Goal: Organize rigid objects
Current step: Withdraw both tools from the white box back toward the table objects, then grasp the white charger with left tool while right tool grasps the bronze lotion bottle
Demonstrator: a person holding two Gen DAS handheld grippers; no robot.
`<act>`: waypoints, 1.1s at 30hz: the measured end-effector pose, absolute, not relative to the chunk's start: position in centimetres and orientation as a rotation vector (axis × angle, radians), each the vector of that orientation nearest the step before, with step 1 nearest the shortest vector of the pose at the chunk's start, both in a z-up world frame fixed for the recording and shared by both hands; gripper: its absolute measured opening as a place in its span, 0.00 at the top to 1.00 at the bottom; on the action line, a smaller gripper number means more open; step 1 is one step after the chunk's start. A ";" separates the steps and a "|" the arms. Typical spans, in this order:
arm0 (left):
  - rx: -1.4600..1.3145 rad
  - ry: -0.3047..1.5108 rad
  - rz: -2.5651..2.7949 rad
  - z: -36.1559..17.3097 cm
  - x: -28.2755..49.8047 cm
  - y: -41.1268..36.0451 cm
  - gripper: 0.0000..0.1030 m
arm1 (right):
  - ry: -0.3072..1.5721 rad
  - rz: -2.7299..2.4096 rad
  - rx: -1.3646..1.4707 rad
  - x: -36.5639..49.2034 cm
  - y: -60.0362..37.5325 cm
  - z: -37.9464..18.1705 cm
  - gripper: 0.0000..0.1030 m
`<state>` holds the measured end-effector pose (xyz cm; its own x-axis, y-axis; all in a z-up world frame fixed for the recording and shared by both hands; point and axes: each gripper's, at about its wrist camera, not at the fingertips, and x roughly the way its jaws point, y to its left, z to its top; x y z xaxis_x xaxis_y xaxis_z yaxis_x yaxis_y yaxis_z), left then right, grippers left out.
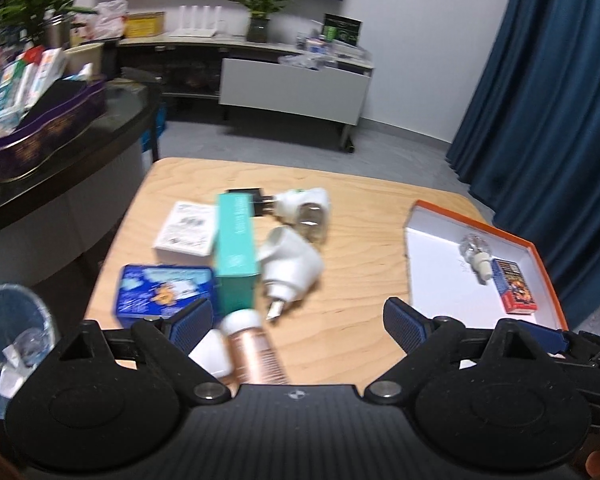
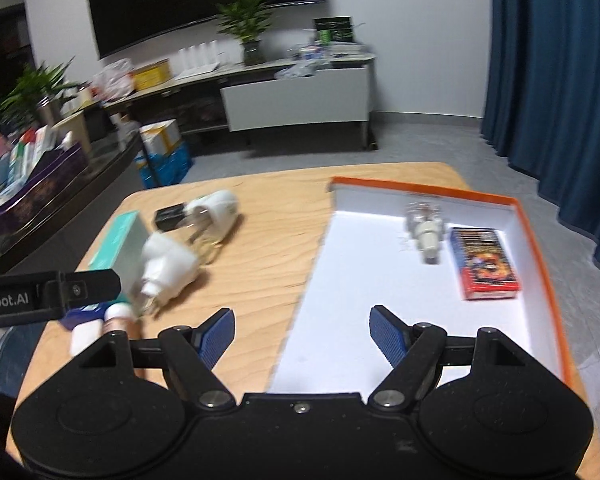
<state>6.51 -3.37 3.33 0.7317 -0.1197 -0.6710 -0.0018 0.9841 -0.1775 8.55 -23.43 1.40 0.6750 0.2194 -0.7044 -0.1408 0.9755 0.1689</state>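
From the left wrist view, the left gripper [image 1: 298, 322] hangs with jaws apart and empty over a crowded heap. The teal box [image 1: 236, 252] lies on the table [image 1: 360, 208], long axis running away from the camera, wedged between the blue tin [image 1: 162, 294] and a white plug [image 1: 290, 266]; grabbing it could nudge both.

From the right wrist view, the right gripper [image 2: 302, 336] is spread, empty, straddling the tray [image 2: 540, 240] edge; a low pass could snag the rim. Inside lie the red pack [image 2: 484, 264] and a bulb [image 2: 424, 226], the bulb's stem pointing toward the camera.
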 end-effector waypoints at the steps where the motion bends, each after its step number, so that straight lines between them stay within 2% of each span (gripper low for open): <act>1: -0.175 0.747 -0.050 3.1 6.2 -2.7 0.07 | 0.809 0.217 0.095 8.5 -22.8 1.3 0.14; 9: -0.251 0.818 0.075 -0.4 5.3 2.2 0.07 | 0.837 0.318 0.032 7.4 -18.5 0.2 0.14; 19: -0.270 0.847 0.096 -3.8 6.7 2.5 0.08 | 0.847 0.325 0.013 7.5 -17.9 -0.5 0.14; 26: -0.235 0.821 0.111 -3.8 6.7 3.2 0.08 | 0.845 0.320 0.025 7.9 -18.1 -0.7 0.14; 31: -0.199 0.822 0.105 -4.2 7.5 2.2 0.22 | 0.850 0.350 0.001 7.8 -17.1 -1.0 0.14; 32: -0.185 0.821 0.102 -4.2 7.5 1.9 0.28 | 0.850 0.354 -0.007 7.7 -16.9 -1.1 0.14; 33: -0.172 0.818 0.100 -4.2 7.4 1.8 0.38 | 0.850 0.359 -0.012 7.7 -16.8 -1.1 0.14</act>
<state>7.41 1.78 -4.20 0.6804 0.0221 -0.7325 -0.1548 0.9813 -0.1142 7.67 -16.77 -1.10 0.6034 0.3057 -0.7366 -0.3153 0.9398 0.1317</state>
